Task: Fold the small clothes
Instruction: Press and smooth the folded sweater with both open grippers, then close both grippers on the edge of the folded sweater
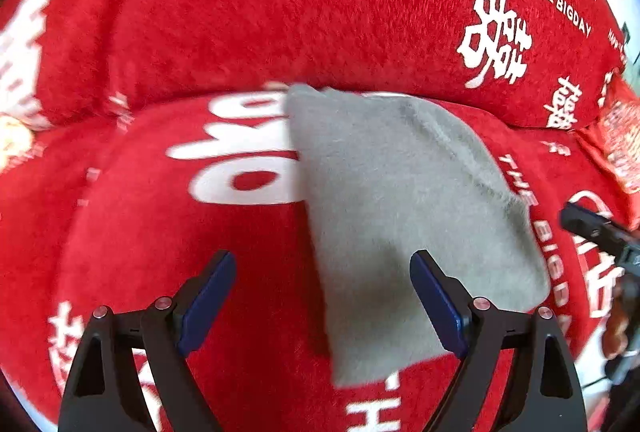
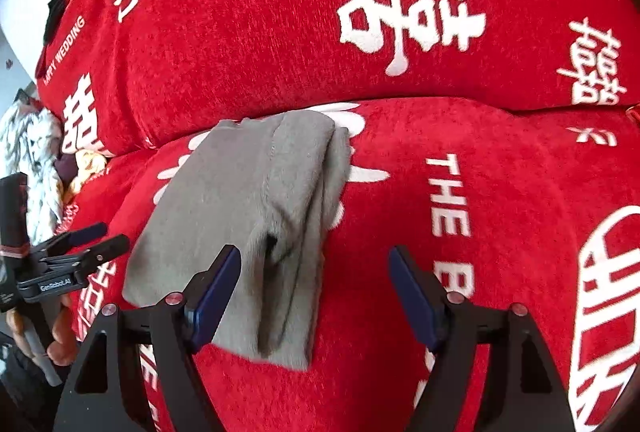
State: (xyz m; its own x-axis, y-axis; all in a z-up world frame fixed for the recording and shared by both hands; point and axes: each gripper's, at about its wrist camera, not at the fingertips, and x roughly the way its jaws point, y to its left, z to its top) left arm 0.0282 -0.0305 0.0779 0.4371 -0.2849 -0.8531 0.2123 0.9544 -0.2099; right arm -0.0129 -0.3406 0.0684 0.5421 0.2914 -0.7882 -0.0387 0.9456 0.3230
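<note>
Nearest in the left wrist view, the left gripper (image 1: 322, 306) was held with its jaws spread wide, and nothing was gripped between its blue pads (image 1: 208, 302). The near part of the grey garment (image 1: 400, 216) lay below the gap and under the right-hand pad, but no pad was seen pressing on it. In the right wrist view, the right gripper (image 2: 314, 296) was likewise seen with its jaws well apart and nothing clamped; the garment's near end lay under its left-hand finger (image 2: 216, 292) and reached into the gap, with no pressure from the pads to be made out.

The grey garment (image 2: 248, 224) was found lying folded on the red cover (image 2: 500, 191), which was printed with white characters and the words "THE BIGDAY". Layered folds and a dark opening were shown along its right side in the right wrist view. Its far end reached almost to the crease where a second red cushion (image 1: 300, 11) rose behind it.

Further out, the right gripper's black tip (image 1: 592, 228) was seen at the right edge of the left view, apart from the garment. At the left of the right view the left gripper (image 2: 80, 248) was seen just beside the garment's left edge, and a fluffy pale item (image 2: 32, 151) was glimpsed beyond it.
</note>
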